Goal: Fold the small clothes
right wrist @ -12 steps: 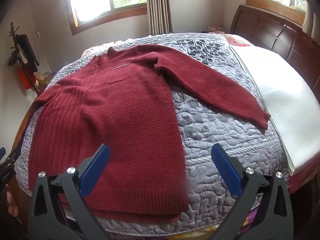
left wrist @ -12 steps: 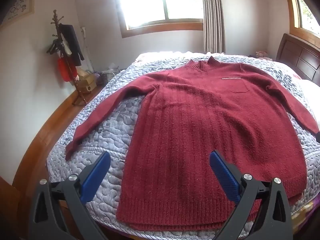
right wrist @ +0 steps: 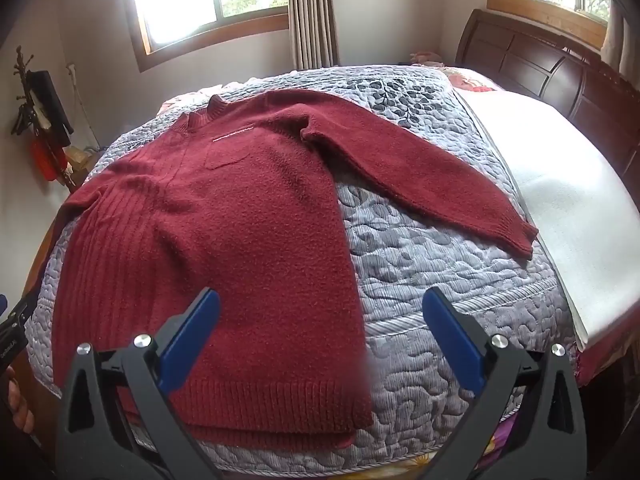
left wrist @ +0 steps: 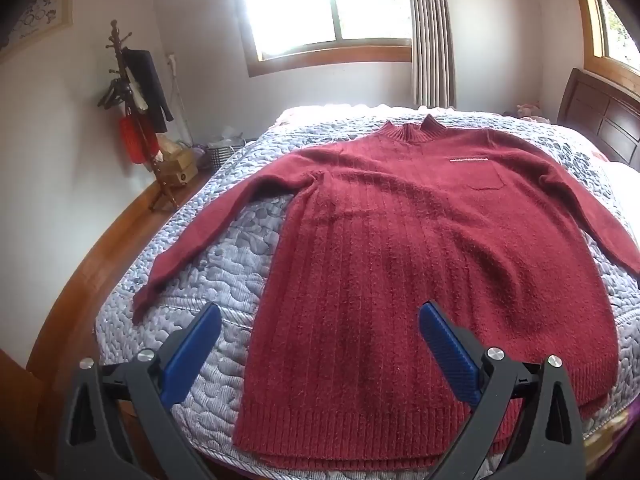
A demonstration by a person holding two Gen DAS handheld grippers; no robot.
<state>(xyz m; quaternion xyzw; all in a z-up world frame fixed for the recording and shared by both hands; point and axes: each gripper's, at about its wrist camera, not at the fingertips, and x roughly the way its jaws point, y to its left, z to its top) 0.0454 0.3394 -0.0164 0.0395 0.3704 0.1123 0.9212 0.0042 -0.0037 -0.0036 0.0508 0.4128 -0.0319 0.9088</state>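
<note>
Spreading across the centre of both frames, a quilted grey bed cover point(left wrist: 224, 280) carries a dark red knitted sweater point(left wrist: 400, 260) laid flat and face up, collar toward the window at the top of the frame, hem at the lower edge nearest the cameras. Its sleeves run out diagonally: one toward the lower left in the left wrist view point(left wrist: 208, 236), the other toward the right edge in the right wrist view point(right wrist: 432, 176), its cuff just beside a white sheet point(right wrist: 560, 208). No fold has been made yet. At the bottom of each frame the left gripper point(left wrist: 320, 354) and right gripper point(right wrist: 320, 344) hover above the hem corners, blue pads point(right wrist: 190, 340) wide apart and holding nothing. A clean first fold would likely start with a sleeve, pinching the cuff only, so the quilt is not caught, and carrying it straight across the chest without dragging the body.
</note>
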